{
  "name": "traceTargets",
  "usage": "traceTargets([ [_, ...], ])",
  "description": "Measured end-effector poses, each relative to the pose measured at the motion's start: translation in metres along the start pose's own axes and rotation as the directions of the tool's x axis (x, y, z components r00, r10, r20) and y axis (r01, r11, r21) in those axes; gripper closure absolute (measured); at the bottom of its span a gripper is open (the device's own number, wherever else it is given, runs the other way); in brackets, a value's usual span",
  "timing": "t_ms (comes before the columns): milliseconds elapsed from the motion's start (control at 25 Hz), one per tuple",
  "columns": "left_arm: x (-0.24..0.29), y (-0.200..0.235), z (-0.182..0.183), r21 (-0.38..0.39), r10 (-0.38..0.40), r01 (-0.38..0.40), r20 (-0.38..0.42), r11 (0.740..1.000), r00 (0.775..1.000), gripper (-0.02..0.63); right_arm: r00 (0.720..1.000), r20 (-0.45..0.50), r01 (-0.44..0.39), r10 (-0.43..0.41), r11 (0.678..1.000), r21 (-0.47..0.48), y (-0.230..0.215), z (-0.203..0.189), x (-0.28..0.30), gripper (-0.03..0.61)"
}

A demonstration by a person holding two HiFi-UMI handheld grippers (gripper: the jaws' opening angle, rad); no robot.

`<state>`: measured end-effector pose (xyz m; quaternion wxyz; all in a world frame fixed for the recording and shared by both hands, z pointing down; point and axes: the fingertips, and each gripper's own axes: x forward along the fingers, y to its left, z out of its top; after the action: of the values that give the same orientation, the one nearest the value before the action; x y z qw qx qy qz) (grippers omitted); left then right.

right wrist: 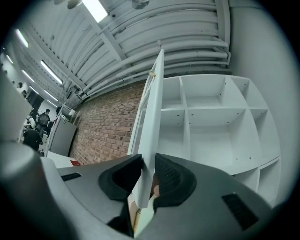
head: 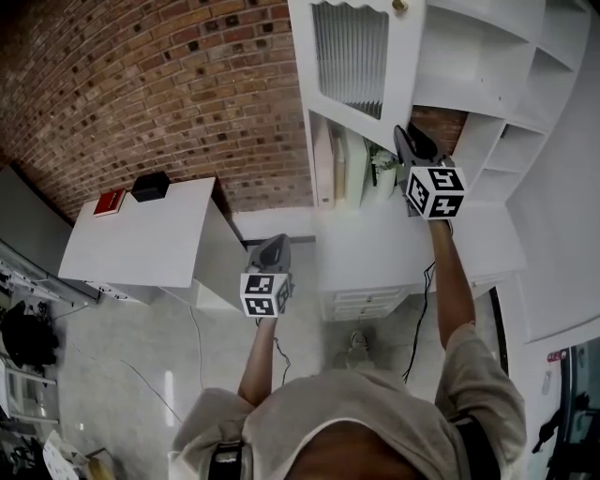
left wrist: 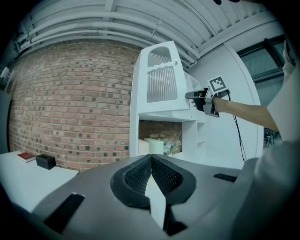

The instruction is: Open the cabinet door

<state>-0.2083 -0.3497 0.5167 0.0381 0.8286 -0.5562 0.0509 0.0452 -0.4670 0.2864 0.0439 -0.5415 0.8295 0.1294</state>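
Observation:
The white cabinet door with a ribbed glass panel stands swung out from the cabinet, a small knob near its free edge. My right gripper is raised to the door's lower free edge. In the right gripper view the door runs edge-on between the pads, and the right gripper is shut on it. The left gripper view shows the door and the right gripper from the side. My left gripper hangs lower at the left, away from the cabinet, and the left gripper is shut with nothing in it.
A white table at the left bears a red book and a black box by the brick wall. Open white shelves lie right of the door. Below is a counter with drawers. Books stand in the lower niche.

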Motion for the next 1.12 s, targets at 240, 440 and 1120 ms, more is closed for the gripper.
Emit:
traceTargets([
  [240, -0.036, 0.013, -0.009, -0.010, 0.017, -0.017, 0.001, 1.000, 1.000, 0.586, 1.000, 0.005, 0.001, -0.001, 1.000, -0.016, 0.038, 0.008, -0.011, 0.482],
  [440, -0.064, 0.026, -0.014, -0.018, 0.035, -0.035, 0.004, 0.999, 0.999, 0.586, 1.000, 0.005, -0.006, 0.006, 1.000, -0.028, 0.071, 0.014, -0.014, 0.486],
  [1120, -0.155, 0.077, -0.025, -0.056, 0.179, -0.178, 0.012, 0.982, 0.984, 0.586, 0.995, 0.013, -0.101, 0.102, 0.992, -0.076, 0.193, 0.029, 0.006, 0.482],
])
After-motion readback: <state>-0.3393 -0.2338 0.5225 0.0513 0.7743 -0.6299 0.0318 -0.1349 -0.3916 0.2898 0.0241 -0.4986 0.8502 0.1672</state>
